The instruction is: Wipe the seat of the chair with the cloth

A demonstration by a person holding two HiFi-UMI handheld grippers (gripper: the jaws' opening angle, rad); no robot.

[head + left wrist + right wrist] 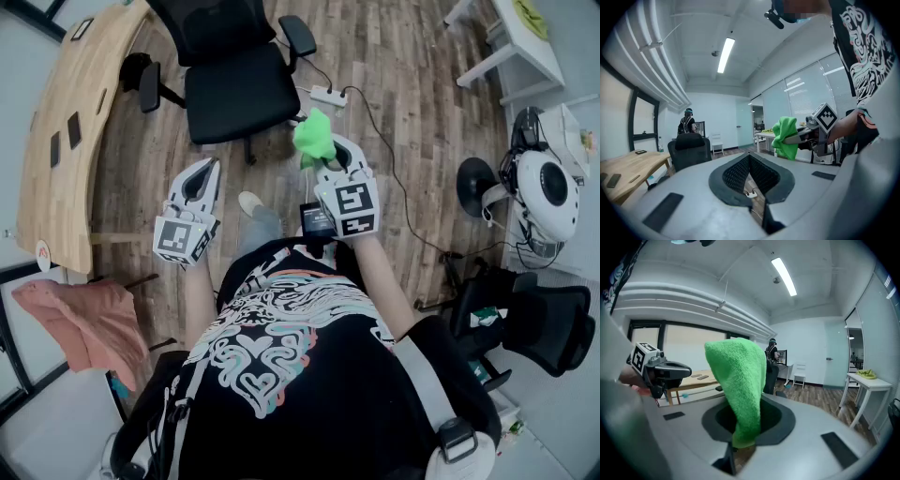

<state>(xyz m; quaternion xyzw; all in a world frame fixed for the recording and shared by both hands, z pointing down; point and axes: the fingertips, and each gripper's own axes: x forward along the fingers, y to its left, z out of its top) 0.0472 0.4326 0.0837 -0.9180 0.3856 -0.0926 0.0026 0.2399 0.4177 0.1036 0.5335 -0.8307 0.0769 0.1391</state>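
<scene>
Holding: right gripper (330, 161), jaws pinching green cloth (315, 137) in the air, just off the chair seat (239, 94) front corner.
Left gripper (210, 169): jaws pressed together, nothing between.
Risk: cloth slipping from the pinch under rubbing; probably a swivel or roll of the chair when pressed.
Edges: armrest (150, 86) at seat side; worktop (75, 122) close at left; power strip (326, 95) underfoot.
Room: open floor (422, 103) at right.

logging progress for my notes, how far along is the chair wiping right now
Done: the green cloth is picked up, pinched by the fingers of the right gripper. In hand: it is held in the air, short of the black office chair's seat. Left: all the wiping; the left gripper is shut and empty.
</scene>
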